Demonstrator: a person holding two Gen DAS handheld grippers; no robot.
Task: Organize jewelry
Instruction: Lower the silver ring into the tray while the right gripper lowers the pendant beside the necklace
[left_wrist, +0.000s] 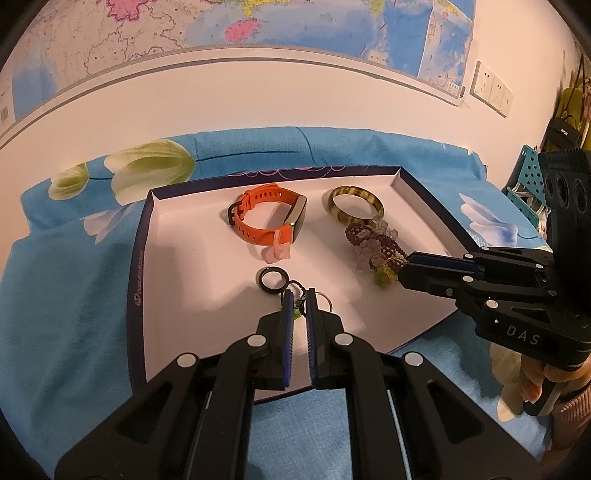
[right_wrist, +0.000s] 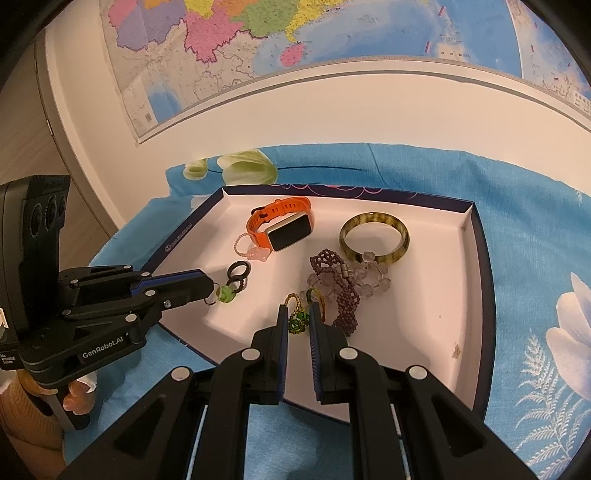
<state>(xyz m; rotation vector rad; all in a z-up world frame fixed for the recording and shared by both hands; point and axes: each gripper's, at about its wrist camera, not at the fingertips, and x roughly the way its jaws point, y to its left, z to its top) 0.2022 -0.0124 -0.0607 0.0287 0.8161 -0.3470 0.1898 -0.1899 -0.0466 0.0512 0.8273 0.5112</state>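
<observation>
Jaws are pinching small charms on both sides: the left gripper (left_wrist: 300, 304) is closing on a green bead charm (right_wrist: 225, 294) strung with a dark ring (left_wrist: 272, 280) and a metal split ring, while the right gripper (right_wrist: 298, 317) is clamping a green beaded trinket (right_wrist: 298, 320) with a gold-bead loop. Both pieces are sitting inside the shallow white-lined box lid (left_wrist: 424, 195) that is lying on a blue floral bedsheet (left_wrist: 66, 295), below a wall map (right_wrist: 258, 44).

Farther in, an orange smartwatch (left_wrist: 269, 214) is lying at the left with a pale pink charm loop (left_wrist: 279, 247) touching its band. A mottled bangle (left_wrist: 356, 205) is resting at the far right. Just near of it, a purple beaded bracelet (right_wrist: 338, 291) and a clear crystal bracelet (right_wrist: 369, 275) are lying tangled together, overlapping the bangle's near edge.

Judging from the layout, the sorting is only partly under way: the watch and bangle are sitting apart as if placed, but the two bracelets are still heaped, and the two pinched charms are not yet set in places of their own. The person's hands are showing only at the grips of each tool.
</observation>
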